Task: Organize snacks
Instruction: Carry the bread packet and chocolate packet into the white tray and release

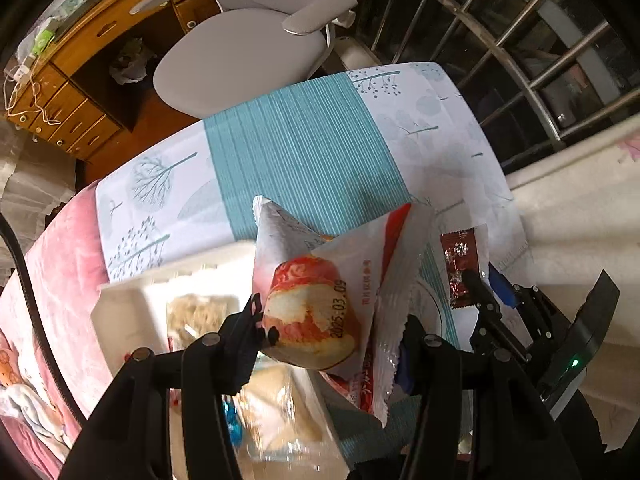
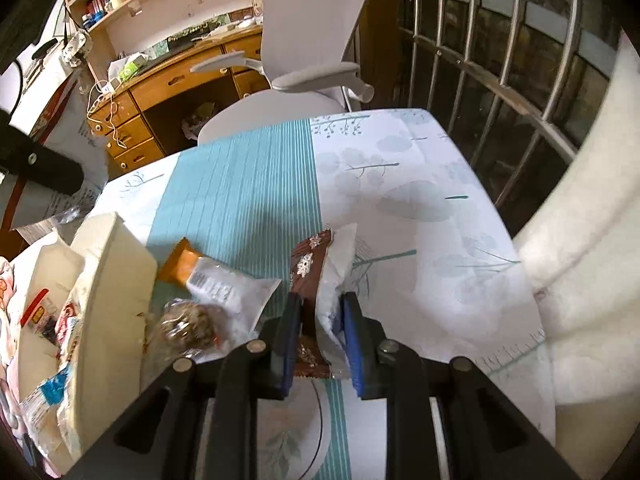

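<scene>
My left fingers [image 1: 332, 328] pinch a light, crinkly pastry packet [image 1: 316, 300]; my right fingers [image 2: 322, 320] clamp a slippery brown wrapper [image 2: 310, 280] near its seam.

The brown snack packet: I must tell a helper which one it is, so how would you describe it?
Start at the table with the teal-striped cloth. Near its front edge, the right hand-held gripper is shut on the brown snack packet. Unlike the orange-and-white packet lying to its left, it is dark brown with white snowflakes.
</scene>
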